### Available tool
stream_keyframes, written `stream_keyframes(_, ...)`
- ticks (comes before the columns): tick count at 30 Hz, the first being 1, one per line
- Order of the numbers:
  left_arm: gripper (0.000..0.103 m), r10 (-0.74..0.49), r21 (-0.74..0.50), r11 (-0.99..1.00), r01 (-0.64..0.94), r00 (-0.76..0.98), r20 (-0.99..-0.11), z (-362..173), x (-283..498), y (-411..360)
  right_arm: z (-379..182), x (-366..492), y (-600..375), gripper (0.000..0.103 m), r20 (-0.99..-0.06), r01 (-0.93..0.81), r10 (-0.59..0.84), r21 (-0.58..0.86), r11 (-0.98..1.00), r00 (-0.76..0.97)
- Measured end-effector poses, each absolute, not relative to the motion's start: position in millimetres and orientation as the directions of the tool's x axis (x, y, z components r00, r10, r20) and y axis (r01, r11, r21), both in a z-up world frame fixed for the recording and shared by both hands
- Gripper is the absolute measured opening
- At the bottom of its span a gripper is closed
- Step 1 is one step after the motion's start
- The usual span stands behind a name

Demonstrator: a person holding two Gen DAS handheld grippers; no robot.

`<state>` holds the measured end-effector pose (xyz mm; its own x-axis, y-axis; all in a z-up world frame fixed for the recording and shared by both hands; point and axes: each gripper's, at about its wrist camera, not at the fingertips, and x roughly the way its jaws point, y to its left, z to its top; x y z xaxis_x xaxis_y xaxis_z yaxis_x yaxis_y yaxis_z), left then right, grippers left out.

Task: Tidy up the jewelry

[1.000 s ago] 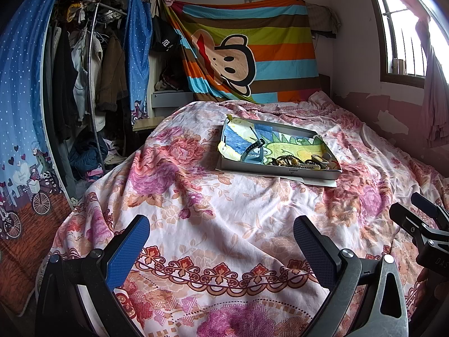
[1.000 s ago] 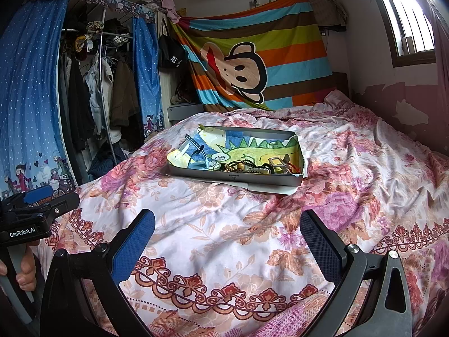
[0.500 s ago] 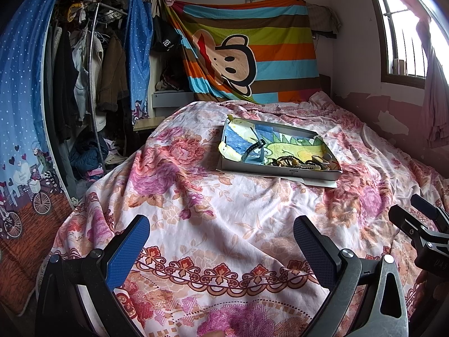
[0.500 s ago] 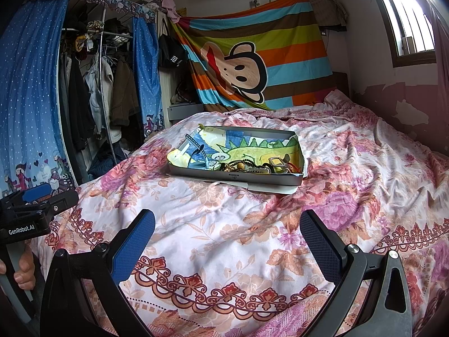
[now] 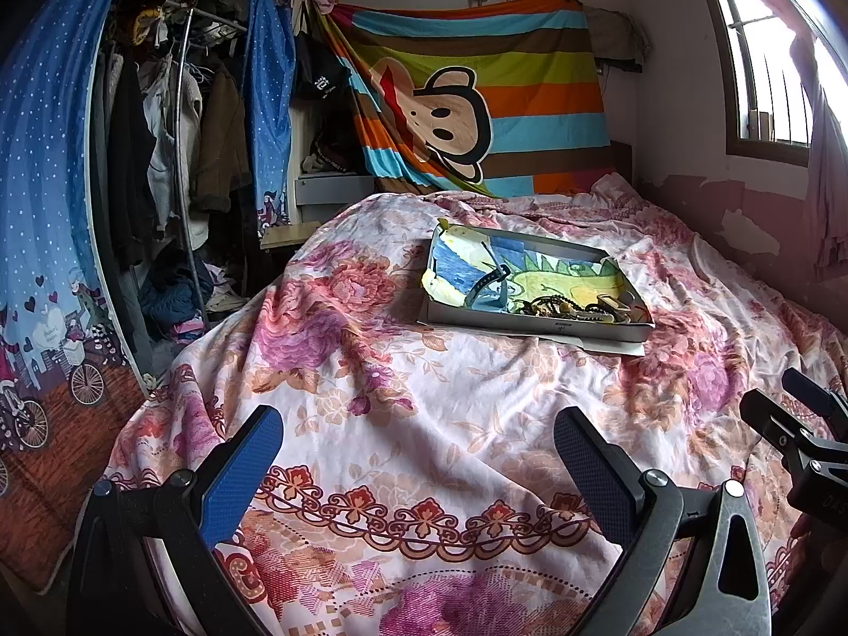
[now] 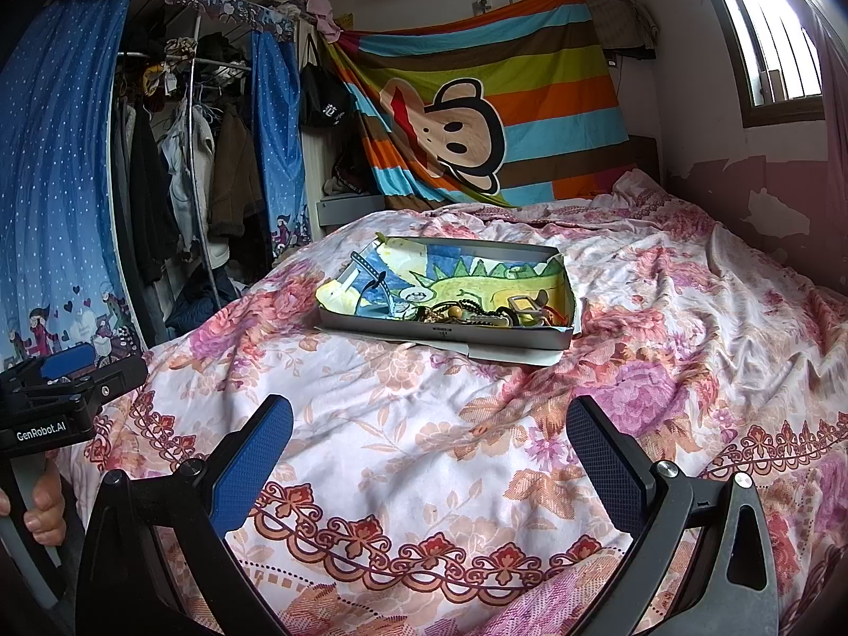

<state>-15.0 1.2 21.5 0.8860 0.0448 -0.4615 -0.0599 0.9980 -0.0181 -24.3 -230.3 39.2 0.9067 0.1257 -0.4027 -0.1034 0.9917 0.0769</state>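
Observation:
A shallow grey tray [image 5: 530,324] lined with a dinosaur drawing sits on the floral bedspread mid-bed; it also shows in the right wrist view [image 6: 450,329]. A tangle of jewelry [image 5: 572,308] lies along its near right side, also in the right wrist view [image 6: 477,314]. A blue watch strap [image 5: 485,283] lies at its left, also in the right wrist view [image 6: 371,278]. My left gripper [image 5: 418,440] is open and empty, well short of the tray. My right gripper [image 6: 429,432] is open and empty, also short of the tray.
A white paper sheet [image 6: 509,356] sticks out under the tray's front. An open wardrobe with hanging clothes [image 5: 175,159] stands left of the bed. A striped monkey sheet [image 5: 477,95] hangs on the far wall. A window [image 5: 763,53] is at the right.

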Motion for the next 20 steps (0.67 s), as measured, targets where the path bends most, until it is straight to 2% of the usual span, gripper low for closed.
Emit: stream_keyframes(20,0.103,0.041,-0.016,0.998,-0.055,0.885,-0.464,20.7,-15.7,-1.5,39.8,-24.9,-231.0,0.101,-0.405,-0.103,0.125,0.076,0.992,0.906)
